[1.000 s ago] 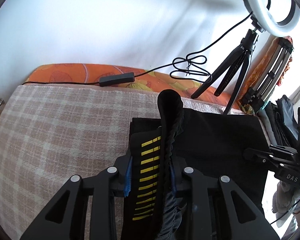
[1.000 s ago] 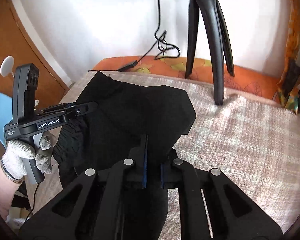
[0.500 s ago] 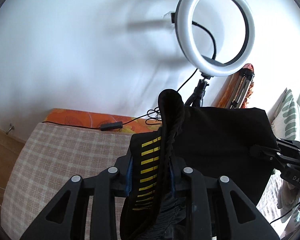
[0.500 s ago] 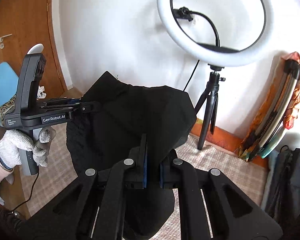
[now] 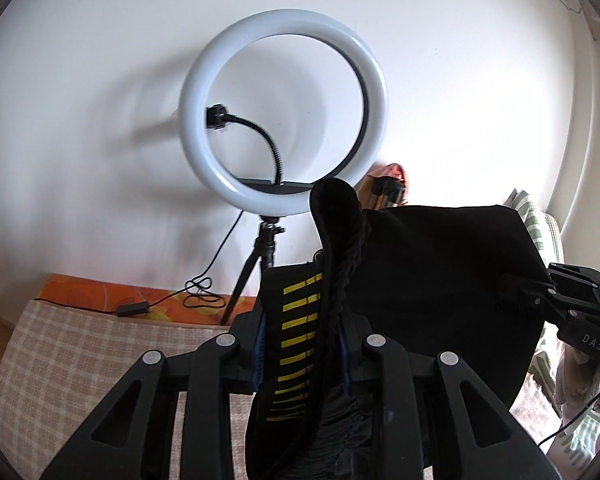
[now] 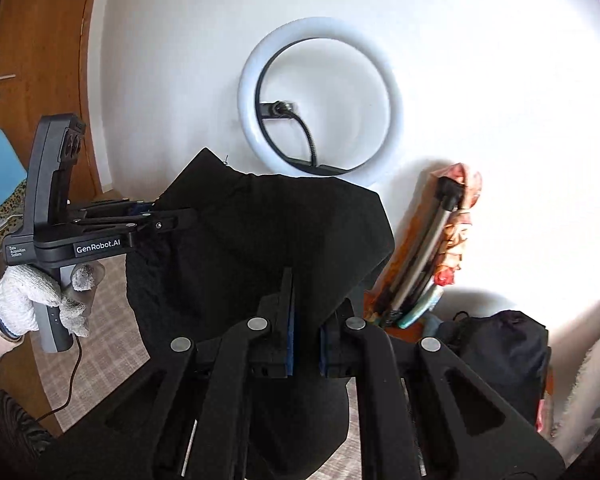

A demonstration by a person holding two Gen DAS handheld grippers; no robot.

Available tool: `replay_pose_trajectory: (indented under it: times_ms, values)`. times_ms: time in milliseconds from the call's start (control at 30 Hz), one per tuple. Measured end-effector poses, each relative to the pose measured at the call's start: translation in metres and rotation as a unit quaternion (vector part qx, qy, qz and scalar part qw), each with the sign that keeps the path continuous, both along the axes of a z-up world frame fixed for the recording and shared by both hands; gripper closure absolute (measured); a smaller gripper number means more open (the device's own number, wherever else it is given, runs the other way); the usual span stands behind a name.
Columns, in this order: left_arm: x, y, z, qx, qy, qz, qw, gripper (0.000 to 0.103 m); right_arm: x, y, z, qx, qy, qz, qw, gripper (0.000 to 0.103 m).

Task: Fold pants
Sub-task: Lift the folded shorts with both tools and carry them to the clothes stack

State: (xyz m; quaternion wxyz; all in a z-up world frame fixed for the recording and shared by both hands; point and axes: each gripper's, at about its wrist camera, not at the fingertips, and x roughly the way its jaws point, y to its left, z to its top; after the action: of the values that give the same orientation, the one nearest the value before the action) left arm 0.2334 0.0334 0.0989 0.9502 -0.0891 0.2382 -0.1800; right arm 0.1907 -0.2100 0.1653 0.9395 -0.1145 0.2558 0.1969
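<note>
The black pants (image 5: pixel 440 280) hang in the air, stretched between both grippers. My left gripper (image 5: pixel 300 344) is shut on the waistband, where a black tag with yellow stripes (image 5: pixel 296 332) shows. My right gripper (image 6: pixel 305 340) is shut on another part of the black pants (image 6: pixel 260 248). In the right wrist view the left gripper (image 6: pixel 156 220) is held by a gloved hand (image 6: pixel 40 300) at the left. In the left wrist view the right gripper (image 5: pixel 540 292) grips the pants' far edge at the right.
A ring light (image 5: pixel 284 120) on a tripod (image 5: pixel 256 268) stands ahead by the white wall, on a plaid-covered surface (image 5: pixel 80 360). A folded stand (image 6: pixel 432 252) leans at the right by a black bag (image 6: pixel 504 352). A wooden door (image 6: pixel 36 60) is at the left.
Both grippers have lifted the pants up off the plaid surface. The views now tilt up toward the ring light and wall.
</note>
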Motion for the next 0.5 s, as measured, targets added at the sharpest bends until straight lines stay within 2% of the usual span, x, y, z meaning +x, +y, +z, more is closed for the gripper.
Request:
replay_pose_trajectory:
  times_ms: [267, 500]
  values:
    - [0.009, -0.091, 0.017, -0.007, -0.013, -0.047, 0.9988, 0.078, -0.007, -0.097, 0.016, -0.009, -0.005, -0.042, 0.999, 0.094]
    - [0.024, -0.174, 0.015, -0.006, -0.011, -0.086, 0.9962, 0.078, 0.0, -0.182, 0.016, -0.011, 0.005, -0.069, 0.998, 0.094]
